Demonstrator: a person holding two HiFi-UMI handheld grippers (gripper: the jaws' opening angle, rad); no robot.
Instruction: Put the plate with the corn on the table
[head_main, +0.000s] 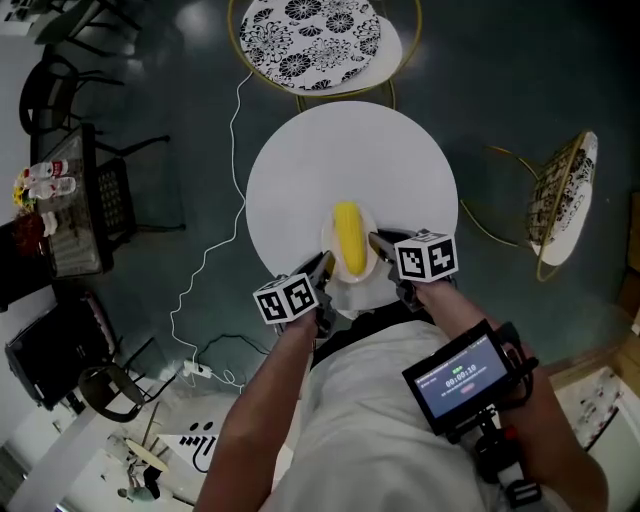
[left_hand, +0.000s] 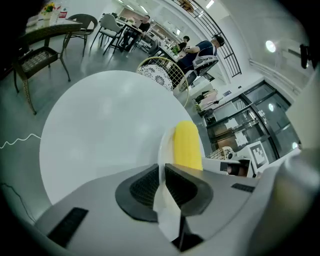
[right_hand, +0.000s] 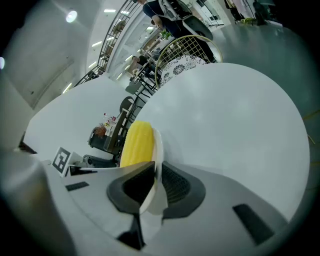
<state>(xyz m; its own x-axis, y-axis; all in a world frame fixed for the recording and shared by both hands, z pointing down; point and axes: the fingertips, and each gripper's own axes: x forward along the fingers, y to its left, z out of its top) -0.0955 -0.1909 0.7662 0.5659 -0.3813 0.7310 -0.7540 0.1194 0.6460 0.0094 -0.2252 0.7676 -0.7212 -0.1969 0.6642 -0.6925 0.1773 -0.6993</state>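
Note:
A small white plate (head_main: 364, 272) carries a yellow corn cob (head_main: 349, 239) over the near edge of the round white table (head_main: 300, 170). My left gripper (head_main: 325, 270) is shut on the plate's left rim, my right gripper (head_main: 377, 243) on its right rim. In the left gripper view the plate (left_hand: 162, 155) stands edge-on between the dark pads, with the corn (left_hand: 187, 145) behind it. The right gripper view shows the same plate (right_hand: 158, 150) pinched in the jaws and the corn (right_hand: 136, 144) to its left. Whether the plate touches the table I cannot tell.
A patterned round chair seat (head_main: 312, 40) stands beyond the table, and a wire chair (head_main: 560, 200) lies to the right. A dark chair and cluttered shelf (head_main: 70, 200) are at the left. A white cable (head_main: 215, 240) runs across the floor.

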